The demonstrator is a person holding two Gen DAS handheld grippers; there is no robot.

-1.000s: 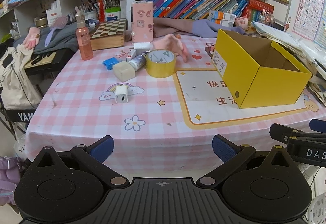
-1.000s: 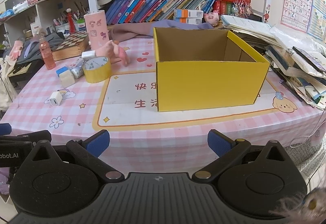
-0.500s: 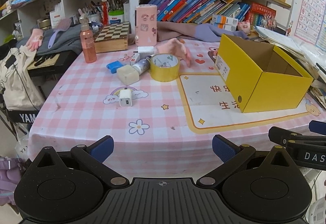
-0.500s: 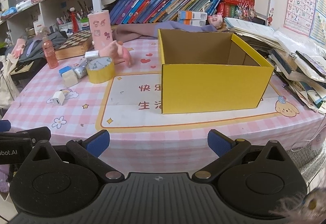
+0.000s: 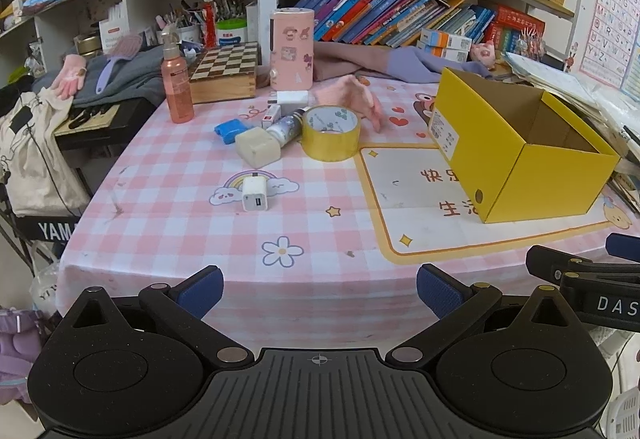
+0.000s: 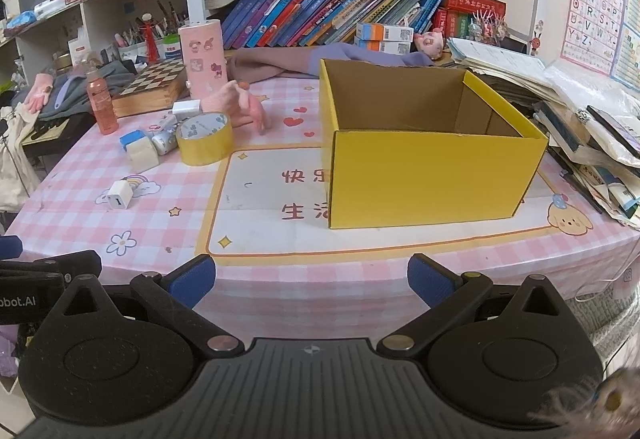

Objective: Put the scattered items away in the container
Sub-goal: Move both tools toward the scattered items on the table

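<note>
The open yellow cardboard box (image 6: 432, 175) sits at the right gripper's (image 6: 311, 281) twelve o'clock, apparently empty. The white cube charger (image 5: 255, 196) lies at the left gripper's (image 5: 319, 293) eleven o'clock. Both grippers gape, holding nothing. Beyond, the yellow tape roll (image 5: 330, 132) crowds the cream block (image 5: 257, 148) and small bottle (image 5: 285, 128); grabbing one could nudge its neighbours.

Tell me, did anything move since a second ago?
Only the cameras moved: both views pulled back slightly from the table and rose, so more of it shows. Both tongs, left and right, stayed open and empty. The box, tape, charger and the other bits lie where they were; nothing was picked up.
</note>
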